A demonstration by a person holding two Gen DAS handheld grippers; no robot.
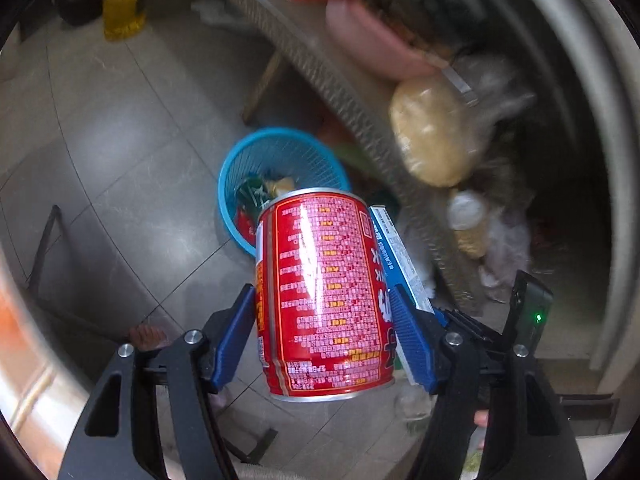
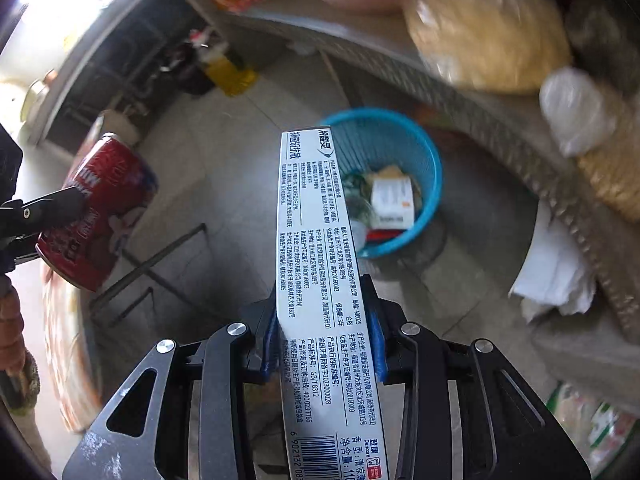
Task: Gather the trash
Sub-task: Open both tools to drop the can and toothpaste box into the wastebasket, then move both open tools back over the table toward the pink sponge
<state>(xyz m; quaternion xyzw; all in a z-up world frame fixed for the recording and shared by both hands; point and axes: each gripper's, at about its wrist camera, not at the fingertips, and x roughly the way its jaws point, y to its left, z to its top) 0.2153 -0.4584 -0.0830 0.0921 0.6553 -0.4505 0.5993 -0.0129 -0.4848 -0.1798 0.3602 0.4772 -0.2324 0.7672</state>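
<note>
Both hands are loaded and heading for the bin! The left gripper [image 1: 324, 336] has its blue pads clamped on the flanks of a red drink can [image 1: 324, 292], jaws held wide by the can's body, while the right gripper [image 2: 326, 340] pinches a long toothpaste carton [image 2: 316, 264] across its narrow width, the box sticking well out past the fingertips. Down on the tiled floor [image 1: 120, 160], tucked beside the edge of a table, stands the blue mesh wastebasket [image 2: 428, 168], already part-filled with a white box and crumpled wrappers. So by my reading this is the carry-and-drop step: neither item is released yet, and both hang above the floor short of the rim, the carton's far end overlapping the basket's near edge in the right wrist view. What the next move calls for, I'd judge, is bringing each piece squarely over the opening before the jaws spread — the carton is long and could tip on the rim, and the can could bounce out. Writing: the carton carries dense Chinese print, "Dencare" near a barcode, and "GB/T 8372"; the can shows columns of Chinese text too small to read, with large white characters partly hidden.
</note>
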